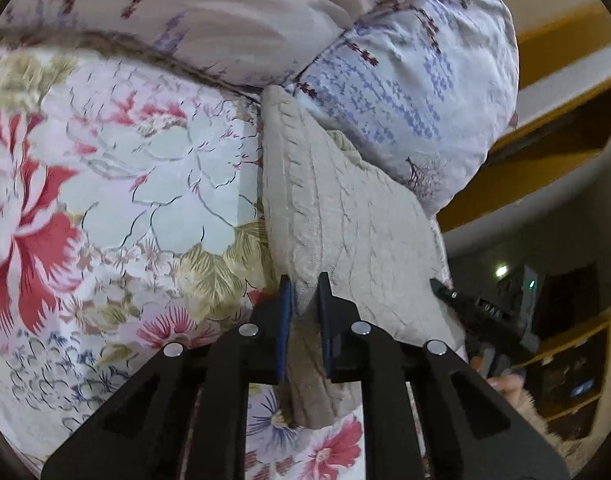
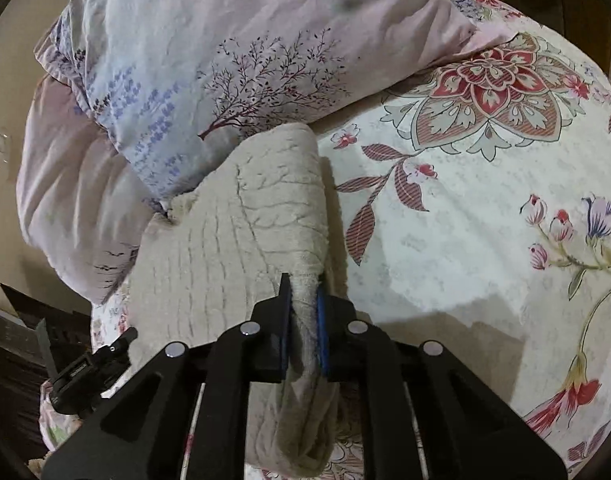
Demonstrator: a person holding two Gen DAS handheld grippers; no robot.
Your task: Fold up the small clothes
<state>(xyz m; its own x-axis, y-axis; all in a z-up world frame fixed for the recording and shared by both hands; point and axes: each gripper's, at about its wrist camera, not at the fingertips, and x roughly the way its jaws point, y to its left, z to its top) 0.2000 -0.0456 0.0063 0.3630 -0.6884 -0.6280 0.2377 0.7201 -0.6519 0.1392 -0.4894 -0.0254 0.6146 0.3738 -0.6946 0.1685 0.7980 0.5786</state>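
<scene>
A beige cable-knit sweater lies folded on a floral bedsheet, its far end against a pillow. My left gripper is shut on the sweater's near left edge. In the right wrist view the same sweater stretches away from me, and my right gripper is shut on its near right edge, with cloth bunched between the blue pads. The right gripper shows at the sweater's right side in the left wrist view, and the left gripper at the lower left of the right wrist view.
A pale pillow with lavender and tree print lies behind the sweater, also in the left wrist view. The bedsheet spreads to the right. Yellow-trimmed furniture and dark shelves stand beyond the bed's edge.
</scene>
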